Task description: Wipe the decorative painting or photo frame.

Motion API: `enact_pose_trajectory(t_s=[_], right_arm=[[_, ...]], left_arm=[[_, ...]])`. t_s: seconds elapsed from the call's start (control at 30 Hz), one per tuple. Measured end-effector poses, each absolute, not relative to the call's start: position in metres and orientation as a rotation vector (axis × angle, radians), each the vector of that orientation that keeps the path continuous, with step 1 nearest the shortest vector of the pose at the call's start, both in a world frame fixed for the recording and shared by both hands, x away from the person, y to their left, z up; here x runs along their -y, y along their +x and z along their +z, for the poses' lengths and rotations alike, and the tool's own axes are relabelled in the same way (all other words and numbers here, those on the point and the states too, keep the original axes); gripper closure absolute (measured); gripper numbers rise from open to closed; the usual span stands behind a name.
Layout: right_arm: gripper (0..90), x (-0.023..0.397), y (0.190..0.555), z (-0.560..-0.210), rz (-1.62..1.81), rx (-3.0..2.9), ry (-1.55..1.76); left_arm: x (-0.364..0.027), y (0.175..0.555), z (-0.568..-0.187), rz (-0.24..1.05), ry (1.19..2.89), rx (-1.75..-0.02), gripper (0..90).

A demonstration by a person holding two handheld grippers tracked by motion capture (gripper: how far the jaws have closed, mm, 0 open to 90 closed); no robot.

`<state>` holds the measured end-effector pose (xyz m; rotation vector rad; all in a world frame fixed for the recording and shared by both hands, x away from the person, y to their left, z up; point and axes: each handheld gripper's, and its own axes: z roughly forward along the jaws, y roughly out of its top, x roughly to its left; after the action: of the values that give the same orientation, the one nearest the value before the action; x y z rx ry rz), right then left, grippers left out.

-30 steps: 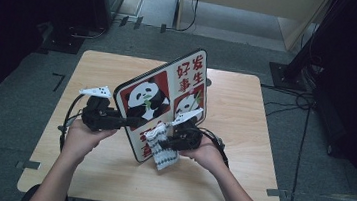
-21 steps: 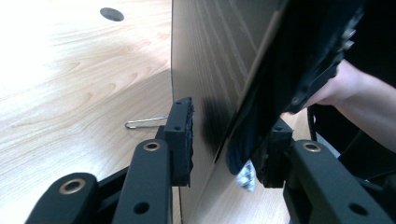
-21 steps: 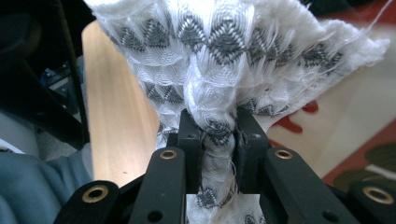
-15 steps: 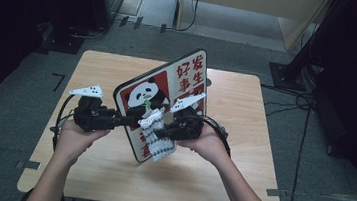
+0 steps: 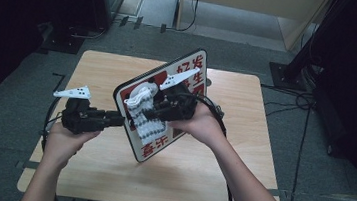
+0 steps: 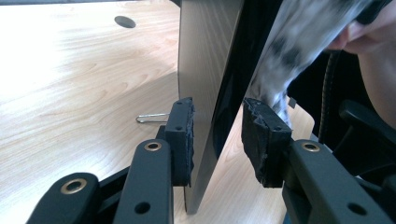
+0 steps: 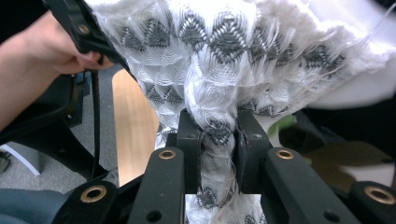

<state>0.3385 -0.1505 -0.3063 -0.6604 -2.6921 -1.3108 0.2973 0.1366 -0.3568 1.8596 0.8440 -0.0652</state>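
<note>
Panda board (image 5: pixel 166 104): tilted up at frame centre, lower-left edge between the left gripper (image 5: pixel 116 119)'s jaws, which just narrowed, one pad touching. Right gripper (image 5: pixel 149 111): pinching the patterned cloth (image 5: pixel 145 118) against board's face. Table (image 5: pixel 243 137): bare wood right.

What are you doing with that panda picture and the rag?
A person at a wooden table is wiping a panda board with a patterned cloth. The left gripper has the board's edge between its jaws, with the board held up on a tilt above the table; its jaws have just been closing a little, and one pad touches the board's back while the other stands off. The right gripper is shut on the bunched cloth and holds it against the board's picture side.
</note>
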Motion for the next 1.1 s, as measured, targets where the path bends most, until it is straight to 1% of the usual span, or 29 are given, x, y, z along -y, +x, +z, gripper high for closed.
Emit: enact_pose_trajectory(t_s=[0.4,0.53,1.1], right_arm=[[76.7,0.130,0.343,-0.271,-1.352,2.712,-0.597],[76.6,0.126,0.344,-0.263,-1.358,2.724,-0.593],[76.2,0.120,0.348,-0.263,-1.343,2.716,-0.596]], left_arm=[[-0.151,0.300,-0.356,-0.078,1.851,-0.825,71.7],[-0.150,0.304,-0.357,-0.081,1.861,-0.825,71.8],[-0.143,0.318,-0.360,-0.073,1.871,-0.815,72.9]])
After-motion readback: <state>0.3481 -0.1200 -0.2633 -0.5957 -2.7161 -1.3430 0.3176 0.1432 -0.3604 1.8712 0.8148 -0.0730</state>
